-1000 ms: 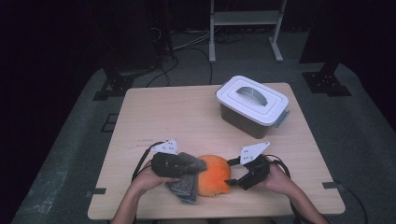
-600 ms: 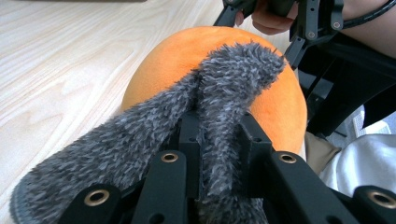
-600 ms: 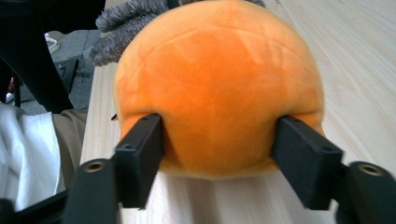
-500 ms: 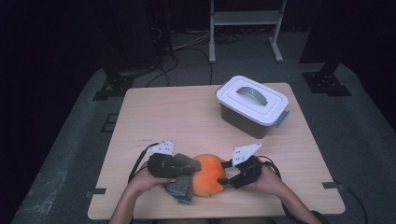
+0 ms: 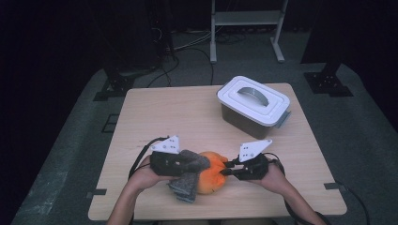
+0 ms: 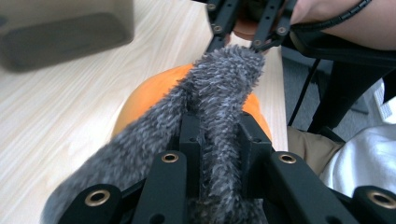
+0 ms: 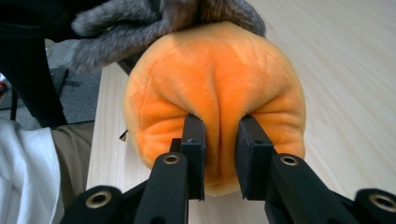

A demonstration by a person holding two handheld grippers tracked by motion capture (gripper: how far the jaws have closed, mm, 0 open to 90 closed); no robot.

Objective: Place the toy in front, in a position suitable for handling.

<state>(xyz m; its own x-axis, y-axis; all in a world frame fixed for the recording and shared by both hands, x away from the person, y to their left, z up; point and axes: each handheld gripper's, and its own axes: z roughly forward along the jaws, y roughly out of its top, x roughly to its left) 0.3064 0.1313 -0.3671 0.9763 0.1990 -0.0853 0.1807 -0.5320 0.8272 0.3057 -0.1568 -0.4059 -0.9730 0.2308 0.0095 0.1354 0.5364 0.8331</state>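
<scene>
— Where are we with the plush toy (image 5: 212, 176)?
— Near edge of the table (image 5: 187, 117). My left gripper (image 5: 190, 164) pinches its grey fur; my right gripper (image 7: 219, 135) has just been closing and now bites the orange body. Both grips done; the lidded box (image 5: 253, 101) sits far right, unopened.

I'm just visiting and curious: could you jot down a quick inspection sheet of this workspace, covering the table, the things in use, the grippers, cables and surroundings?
Surface: pale wooden table, mostly bare.
Job's things: orange plush toy with a grey fuzzy part, near the front edge.
Clutter: lidded white box at the far right.
Grippers: left gripper shut on the grey fuzzy part; right gripper, jaws just closed, pinches a fold of the orange plush toy.
Cables: black leads trail from both grippers.
Surroundings: dark room, grey floor, metal stand behind.
</scene>
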